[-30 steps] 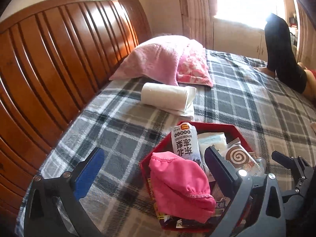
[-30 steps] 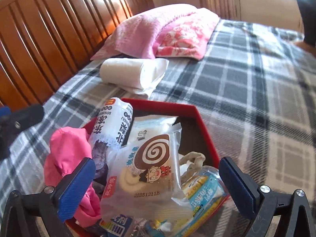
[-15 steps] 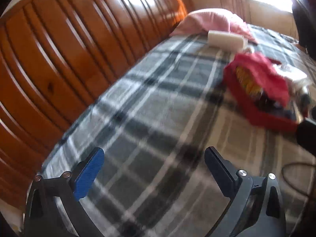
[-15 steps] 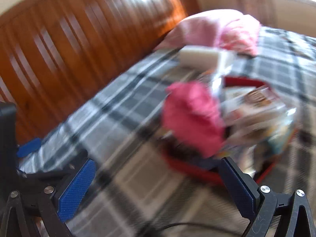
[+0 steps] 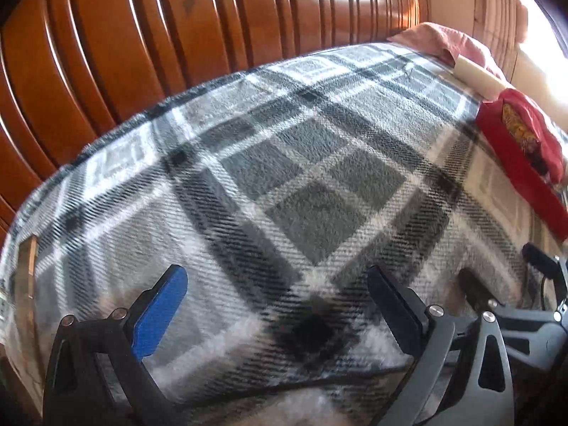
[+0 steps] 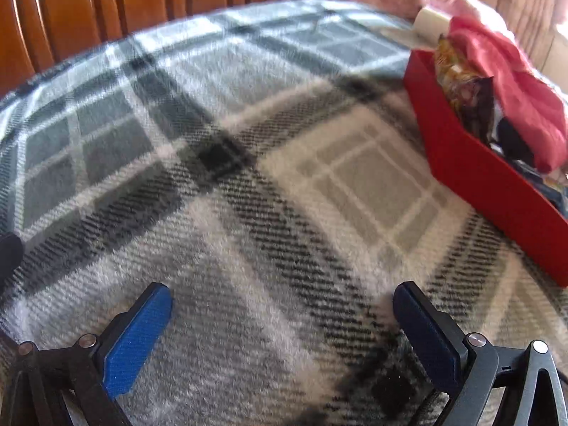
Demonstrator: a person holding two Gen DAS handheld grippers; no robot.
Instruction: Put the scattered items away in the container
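Observation:
The red container [image 6: 472, 163] sits on the plaid blanket at the right of the right wrist view, heaped with snack packets [image 6: 461, 88] and a pink cloth [image 6: 507, 81]. In the left wrist view the same container [image 5: 518, 163] lies at the far right edge. My left gripper [image 5: 277, 301] hangs open, low over bare blanket, well to the left of the container. My right gripper [image 6: 280, 319] is open too, close above the blanket, with the container ahead and to its right. Nothing lies between either pair of fingers.
A grey plaid blanket [image 5: 284, 177] covers the bed. The wooden headboard [image 5: 177, 35] rises along the far side. A pink pillow [image 5: 447, 39] and a white towel roll [image 5: 479, 74] lie beyond the container. Part of the other gripper [image 5: 539, 301] shows at lower right.
Both grippers have pulled back from over the container, swung left and dropped low to the blanket. The container has slid to the right edge of both views. Both stayed open.

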